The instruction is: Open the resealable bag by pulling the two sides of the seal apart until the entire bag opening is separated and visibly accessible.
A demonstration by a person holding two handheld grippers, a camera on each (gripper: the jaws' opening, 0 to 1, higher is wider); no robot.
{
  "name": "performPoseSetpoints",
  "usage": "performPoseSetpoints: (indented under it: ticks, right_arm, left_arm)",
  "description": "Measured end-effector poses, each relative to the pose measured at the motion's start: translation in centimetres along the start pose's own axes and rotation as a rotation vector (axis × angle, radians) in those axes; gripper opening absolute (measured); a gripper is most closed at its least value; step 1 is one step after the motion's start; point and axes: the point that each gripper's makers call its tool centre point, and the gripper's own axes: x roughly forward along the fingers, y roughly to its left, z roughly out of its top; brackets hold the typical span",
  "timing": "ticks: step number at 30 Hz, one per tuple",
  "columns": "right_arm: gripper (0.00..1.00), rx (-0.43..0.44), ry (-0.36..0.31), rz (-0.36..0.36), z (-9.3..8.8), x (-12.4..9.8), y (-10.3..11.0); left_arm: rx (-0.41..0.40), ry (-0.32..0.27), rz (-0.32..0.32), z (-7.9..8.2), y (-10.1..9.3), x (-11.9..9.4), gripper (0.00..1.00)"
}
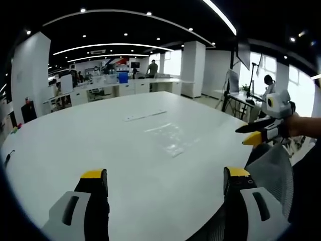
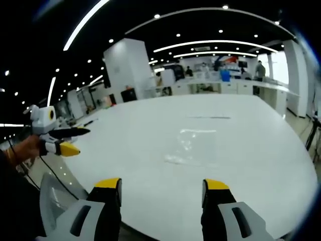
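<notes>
A clear resealable bag lies flat in the middle of the white table; in the right gripper view the bag is faint against the white top. My left gripper hovers over the table's near edge, jaws wide apart and empty, well short of the bag. My right gripper is likewise open and empty at the near edge. Each gripper also appears in the other's view, held by a hand: the right gripper at the right, the left gripper at the left.
A thin flat strip lies on the table beyond the bag. A mesh chair back stands at the table's near edge. Desks, a white pillar and people stand far behind the table.
</notes>
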Motion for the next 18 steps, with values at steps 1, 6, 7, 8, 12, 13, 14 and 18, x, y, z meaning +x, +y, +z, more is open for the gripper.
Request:
performPoseSetpoints:
  ticks: [1, 6, 7, 8, 12, 13, 14, 18]
  right_arm:
    - [0.63, 0.001, -0.002, -0.001, 0.04, 0.02, -0.02]
    - [0.63, 0.0, -0.002, -0.002, 0.08, 0.22, -0.06]
    - [0.63, 0.0, 0.002, -0.001, 0.02, 0.3, -0.07]
    - [0.63, 0.0, 0.007, 0.0, -0.04, 0.38, -0.07]
    - [0.63, -0.011, 0.014, 0.009, -0.09, 0.43, -0.02]
    - [0.63, -0.013, 0.017, 0.01, -0.15, 0.42, -0.01]
    - [0.63, -0.013, 0.021, 0.012, -0.25, 0.39, 0.01]
    - [0.63, -0.011, 0.023, 0.013, -0.37, 0.3, -0.2]
  left_arm:
    - [0.002, 0.002, -0.002, -0.03, -0.01, 0.02, 0.94]
    - [0.008, 0.007, -0.01, 0.05, -0.22, 0.05, 0.93]
    - [0.008, 0.007, -0.011, 0.07, -0.23, 0.06, 0.93]
    - [0.008, 0.006, -0.008, 0.12, -0.15, 0.13, 0.93]
    - [0.003, -0.003, -0.001, 0.45, -0.02, 0.25, 0.93]
    - [0.004, -0.004, 0.0, 0.49, -0.03, 0.26, 0.94]
    - [0.005, -0.005, 0.002, 0.53, -0.03, 0.28, 0.94]
    - [0.008, 0.003, 0.003, 0.43, -0.09, 0.34, 0.93]
